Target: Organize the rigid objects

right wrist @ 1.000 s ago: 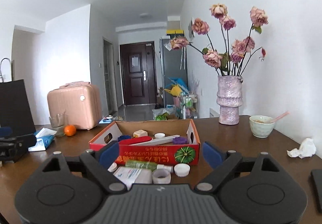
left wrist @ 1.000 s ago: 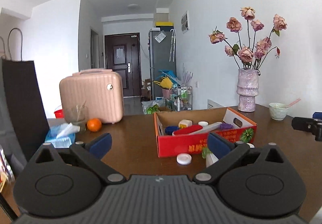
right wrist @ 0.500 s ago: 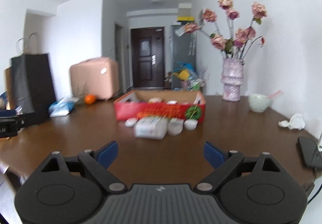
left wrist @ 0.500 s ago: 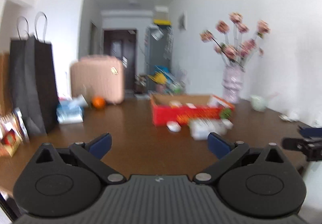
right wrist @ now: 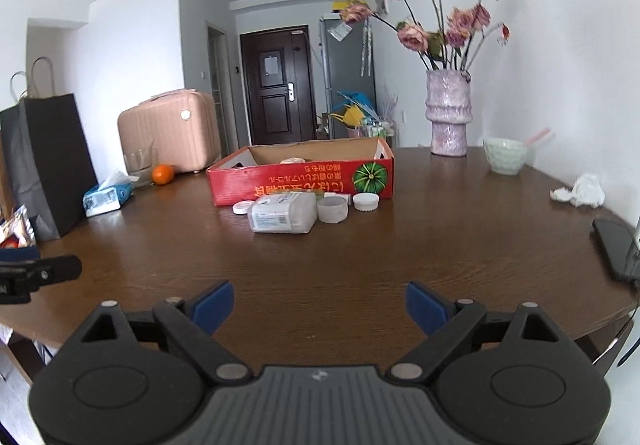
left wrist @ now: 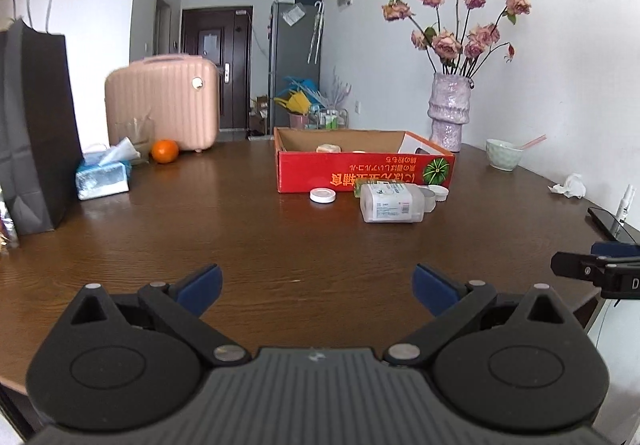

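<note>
Both grippers, left gripper [left wrist: 316, 283] and right gripper [right wrist: 319, 301], are gaping empty, risking nudging the lying bottle [right wrist: 283, 213] at centre frame rolling

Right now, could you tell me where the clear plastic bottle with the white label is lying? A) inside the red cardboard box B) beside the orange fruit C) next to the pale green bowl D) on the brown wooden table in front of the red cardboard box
D: the clear plastic bottle with the white label lies on its side on the brown wooden table, in front of the red cardboard box.
</note>
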